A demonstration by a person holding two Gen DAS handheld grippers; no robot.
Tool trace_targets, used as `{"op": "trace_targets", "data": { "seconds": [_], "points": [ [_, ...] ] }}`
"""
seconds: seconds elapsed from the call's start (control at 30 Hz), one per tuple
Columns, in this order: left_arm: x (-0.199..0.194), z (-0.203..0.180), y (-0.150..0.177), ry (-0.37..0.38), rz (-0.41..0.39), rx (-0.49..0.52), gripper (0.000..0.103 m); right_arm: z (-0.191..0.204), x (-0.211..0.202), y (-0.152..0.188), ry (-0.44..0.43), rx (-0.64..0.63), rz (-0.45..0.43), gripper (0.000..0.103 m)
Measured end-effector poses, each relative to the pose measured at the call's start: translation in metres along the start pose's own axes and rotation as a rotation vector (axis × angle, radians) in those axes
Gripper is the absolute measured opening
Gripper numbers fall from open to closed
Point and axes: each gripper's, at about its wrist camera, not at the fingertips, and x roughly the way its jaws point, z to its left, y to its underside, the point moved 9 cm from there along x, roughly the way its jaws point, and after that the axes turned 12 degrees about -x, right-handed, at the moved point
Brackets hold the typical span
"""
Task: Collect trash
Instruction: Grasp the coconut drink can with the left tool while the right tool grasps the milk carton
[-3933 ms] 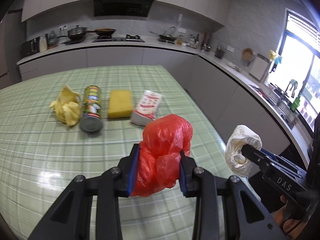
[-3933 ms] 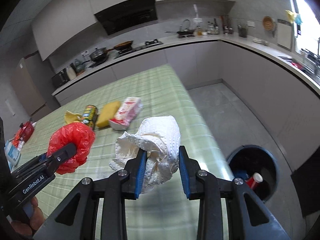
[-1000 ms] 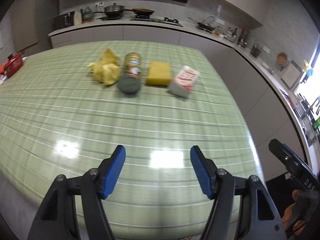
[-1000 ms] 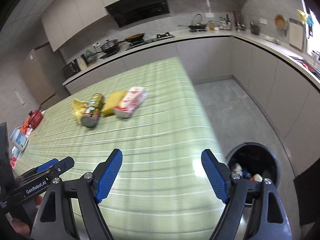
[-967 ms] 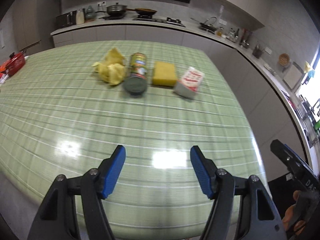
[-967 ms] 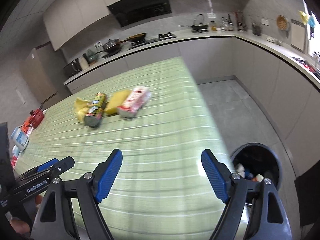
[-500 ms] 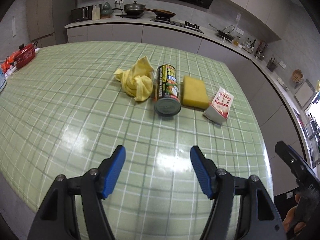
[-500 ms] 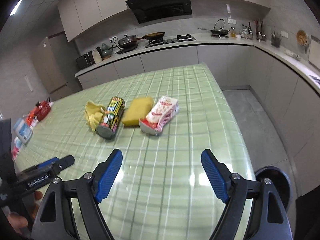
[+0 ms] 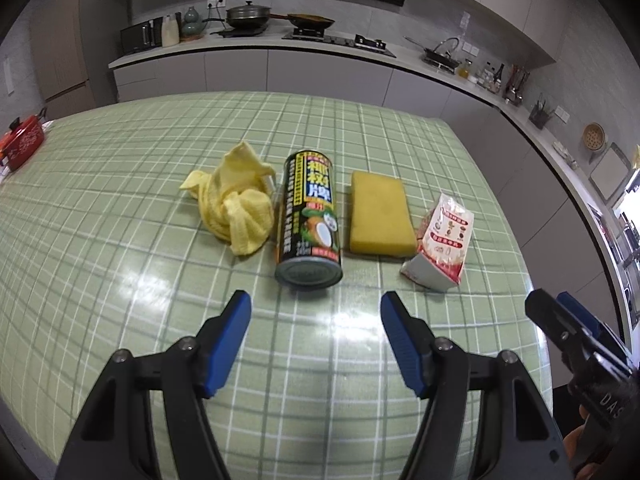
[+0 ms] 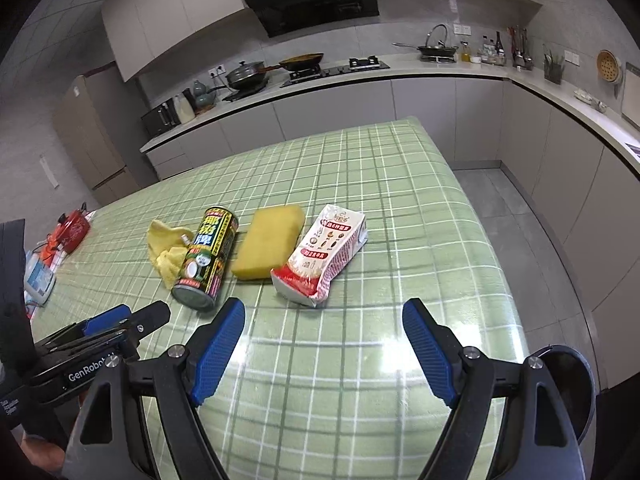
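With both grippers spread and empty, left gripper [image 9: 316, 322] is lined up just behind the can [image 9: 310, 224], judged rigid, light, roll-prone, best pinched across the body, while the soft crinkly packet [image 10: 322, 250] ahead of right gripper [image 10: 324, 326] is best squeezed mid-body.

Left gripper [image 9: 316, 322]: black frame, silver screws, white "GenRobot" lettering on side.
Right gripper [image 10: 324, 328]: black frame, silver screws, white "DAS" marking.
Fingers [image 10: 218, 350]: blue ribbed pads on black arms.
Skin: bare, glimpsed at lower frame edges.
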Motion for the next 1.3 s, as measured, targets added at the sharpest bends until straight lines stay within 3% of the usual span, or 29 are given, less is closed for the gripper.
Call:
{"op": "trace_targets", "data": {
  "seconds": [0.47,0.97,1.3],
  "points": [
    [0.056,-0.01,-0.037,0.054,0.082,0.089,0.068,0.001,0.052,-0.026,0.104,0.096,0.031,0.083],
    [0.091,-0.007,-0.046,0.06,0.126,0.082,0.068,-0.012,0.103,-0.032,0.129,0.145,0.1,0.083],
    [0.1,0.0,-0.038,0.082,0.177,0.085,0.056,-0.014,0.139,-0.029,0.148,0.151,0.171,0.083]
  ]
}}
